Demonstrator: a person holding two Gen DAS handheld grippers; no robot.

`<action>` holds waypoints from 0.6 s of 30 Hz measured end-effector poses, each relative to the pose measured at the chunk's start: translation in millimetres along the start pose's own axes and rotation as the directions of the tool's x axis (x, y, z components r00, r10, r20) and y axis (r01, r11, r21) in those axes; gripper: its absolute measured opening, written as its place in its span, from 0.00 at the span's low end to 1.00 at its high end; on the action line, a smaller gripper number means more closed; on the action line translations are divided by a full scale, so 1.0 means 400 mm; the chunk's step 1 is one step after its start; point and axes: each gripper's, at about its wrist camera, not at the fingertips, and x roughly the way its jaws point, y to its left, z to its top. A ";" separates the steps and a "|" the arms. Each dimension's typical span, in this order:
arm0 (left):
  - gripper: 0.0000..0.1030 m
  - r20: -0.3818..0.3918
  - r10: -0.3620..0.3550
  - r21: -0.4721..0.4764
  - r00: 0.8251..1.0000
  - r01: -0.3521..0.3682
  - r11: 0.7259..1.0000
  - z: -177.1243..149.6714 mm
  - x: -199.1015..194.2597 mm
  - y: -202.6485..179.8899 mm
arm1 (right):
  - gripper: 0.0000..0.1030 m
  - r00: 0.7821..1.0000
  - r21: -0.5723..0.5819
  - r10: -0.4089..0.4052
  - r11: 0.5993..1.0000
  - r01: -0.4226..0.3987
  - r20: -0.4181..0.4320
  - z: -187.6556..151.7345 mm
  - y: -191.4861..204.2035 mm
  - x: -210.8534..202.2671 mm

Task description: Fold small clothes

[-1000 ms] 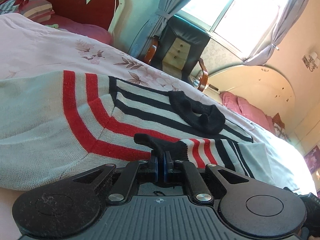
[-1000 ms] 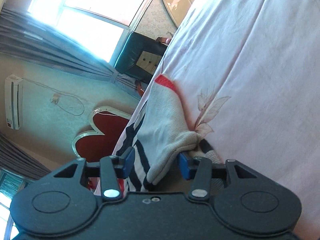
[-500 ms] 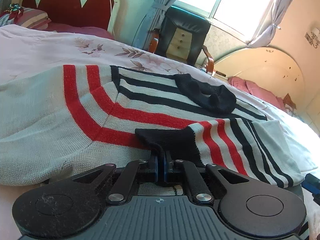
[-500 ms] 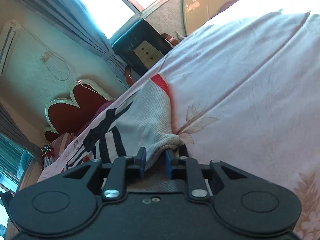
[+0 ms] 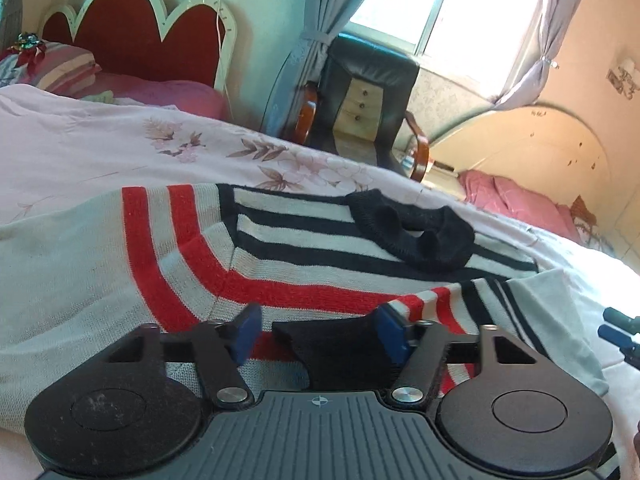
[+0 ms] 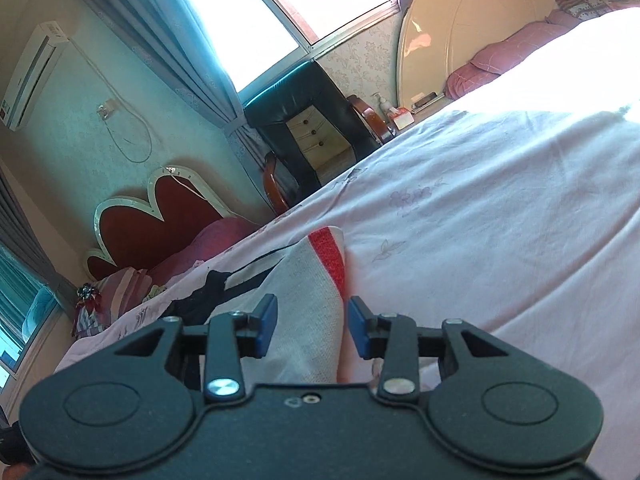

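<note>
Left wrist view: left tongs (image 5: 316, 330) are opening, blue pads apart w/ the black sleeve cuff (image 5: 340, 348) lying loose between them, not pinched. That cuff ends a striped sleeve (image 5: 460, 308) laid across the lower front of the sweater (image 5: 280, 264), which is the landmark here: grey knit, red and black bands, black collar (image 5: 416, 236) at its far side, spread flat on the pink floral bed (image 5: 100, 152). Right tongs (image 6: 312, 326) in the right wrist view are also opening, pads apart, straddling the sweater's grey edge w/ nothing pressed; the red band sits just beyond them and bare sheet runs off to the right of the sweater. A sliver of the right tongs shows at the right border of the left view, near the folded sleeve's outer end. Behind the sweater, a dark armchair (image 5: 368, 92) under the window, red headboard (image 5: 132, 44) to the left of it. Judgement: sleeve fold-in looks to be the step in hand, and both tongs are letting go. Next prob. calls for backing clear w/o dragging the cuff, then re-gripping a sweater edge w/ both tongs to fold the body over. Loose knit may snag on a pad.
</note>
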 end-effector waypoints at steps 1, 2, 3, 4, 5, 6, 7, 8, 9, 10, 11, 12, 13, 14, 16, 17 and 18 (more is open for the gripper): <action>0.36 -0.028 0.014 -0.007 1.000 -0.014 1.000 0.001 0.017 0.002 | 0.37 1.000 0.015 0.004 1.000 -0.004 -0.010 0.009 -0.012 0.021; 0.34 -0.044 0.021 -0.012 0.999 -0.021 1.000 -0.004 0.029 0.005 | 0.37 1.000 0.028 0.013 1.000 -0.012 -0.023 0.019 -0.026 0.043; 0.26 -0.044 0.028 -0.004 0.999 -0.029 1.000 -0.011 0.037 0.006 | 0.37 0.999 0.035 0.021 0.999 -0.020 -0.036 0.030 -0.037 0.069; 0.18 -0.036 0.040 0.013 0.999 -0.039 0.999 -0.015 0.038 0.005 | 0.37 0.999 0.034 0.018 0.999 -0.017 -0.046 0.038 -0.045 0.089; 0.16 -0.028 0.041 0.027 0.999 -0.040 0.999 -0.021 0.037 0.004 | 0.37 0.998 0.032 0.015 0.999 -0.013 -0.059 0.045 -0.053 0.110; 0.11 -0.022 0.033 0.029 0.999 -0.032 0.999 -0.025 0.035 0.005 | 0.37 0.997 0.033 0.017 0.999 -0.015 -0.072 0.051 -0.059 0.130; 0.10 -0.013 0.033 0.032 0.999 -0.032 0.999 -0.028 0.033 0.004 | 0.37 0.997 0.037 0.022 0.999 -0.019 -0.075 0.055 -0.065 0.143; 0.10 -0.002 0.035 0.039 0.999 -0.035 0.999 -0.031 0.030 0.002 | 0.36 0.996 0.043 0.034 0.999 -0.030 -0.077 0.057 -0.070 0.153; 0.09 0.008 0.038 0.043 0.999 -0.038 0.998 -0.035 0.027 0.000 | 0.33 0.995 0.046 0.049 0.998 -0.045 -0.082 0.059 -0.071 0.161; 0.08 0.019 0.041 0.044 0.999 -0.042 0.998 -0.038 0.023 -0.001 | 0.21 0.994 0.043 0.064 0.997 -0.060 -0.092 0.059 -0.070 0.168; 0.08 0.034 0.044 0.043 0.998 -0.045 0.998 -0.042 0.017 -0.001 | 0.14 0.991 0.031 0.078 0.997 -0.075 -0.106 0.059 -0.065 0.174; 0.07 0.044 0.044 0.044 0.998 -0.046 0.998 -0.044 0.013 -0.002 | 0.12 0.992 -0.003 0.073 0.997 -0.074 -0.106 0.059 -0.052 0.172; 0.07 0.050 0.045 0.052 0.998 -0.048 0.998 -0.048 0.009 -0.004 | 0.10 0.994 -0.040 0.055 0.997 -0.059 -0.093 0.058 -0.041 0.166; 0.07 0.052 0.054 0.064 0.997 -0.057 0.996 -0.052 0.007 -0.006 | 0.10 0.996 -0.067 0.039 0.997 -0.045 -0.079 0.057 -0.033 0.158; 0.07 0.051 0.072 0.081 0.996 -0.076 0.994 -0.061 0.012 -0.010 | 0.09 0.999 -0.113 -0.015 0.994 0.009 -0.052 0.052 -0.025 0.147; 0.07 0.051 0.078 0.093 0.996 -0.082 0.992 -0.062 0.015 -0.012 | 0.09 0.996 -0.144 -0.063 0.988 0.053 -0.063 0.044 -0.022 0.155; 0.07 0.049 0.085 0.109 0.995 -0.090 0.990 -0.060 0.015 -0.018 | 0.09 0.994 -0.163 -0.083 0.984 0.070 -0.070 0.037 -0.021 0.165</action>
